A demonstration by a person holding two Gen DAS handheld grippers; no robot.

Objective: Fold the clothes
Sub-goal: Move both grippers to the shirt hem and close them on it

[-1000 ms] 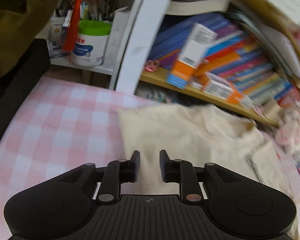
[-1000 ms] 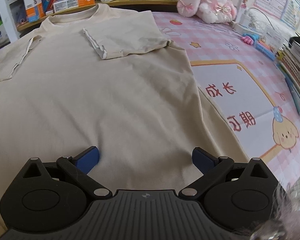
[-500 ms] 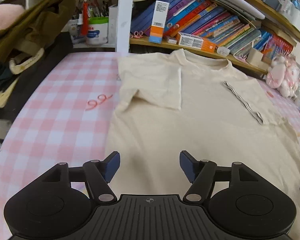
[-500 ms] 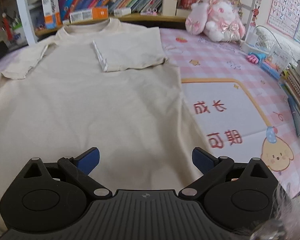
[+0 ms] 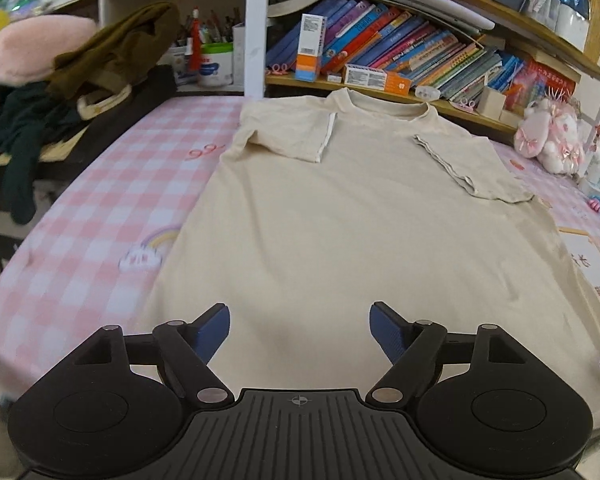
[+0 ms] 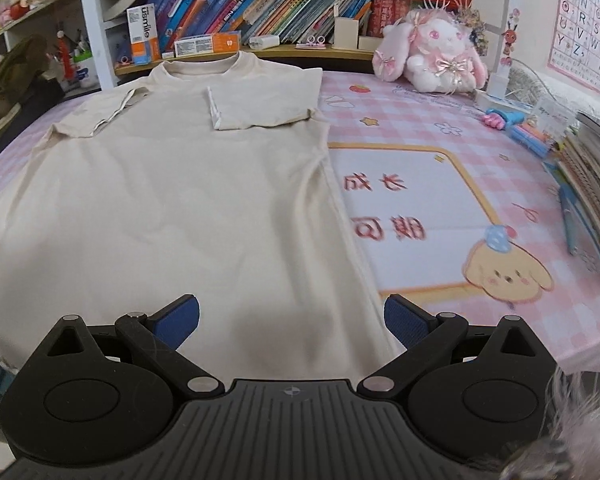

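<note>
A cream T-shirt (image 5: 360,216) (image 6: 172,200) lies flat on the pink checked table, collar toward the bookshelf. Both short sleeves are folded inward over the chest. My left gripper (image 5: 300,326) hovers over the shirt's lower left part, its jaws opening, nothing between the blue pads. My right gripper (image 6: 292,318) hangs over the lower right part near the side hem, open and empty. A dark bit of the other gripper shows at each view's edge.
A bookshelf (image 5: 420,60) packed with books and boxes runs along the far side. Dark clothes (image 5: 80,80) pile up at the left. A pink plush rabbit (image 6: 432,56) sits at the back right, and books and pens (image 6: 580,168) line the right edge.
The left gripper pulled back from the left sleeve near the shelf to the shirt's lower part while its jaws spread wide. The right gripper drew back too and stayed open.
</note>
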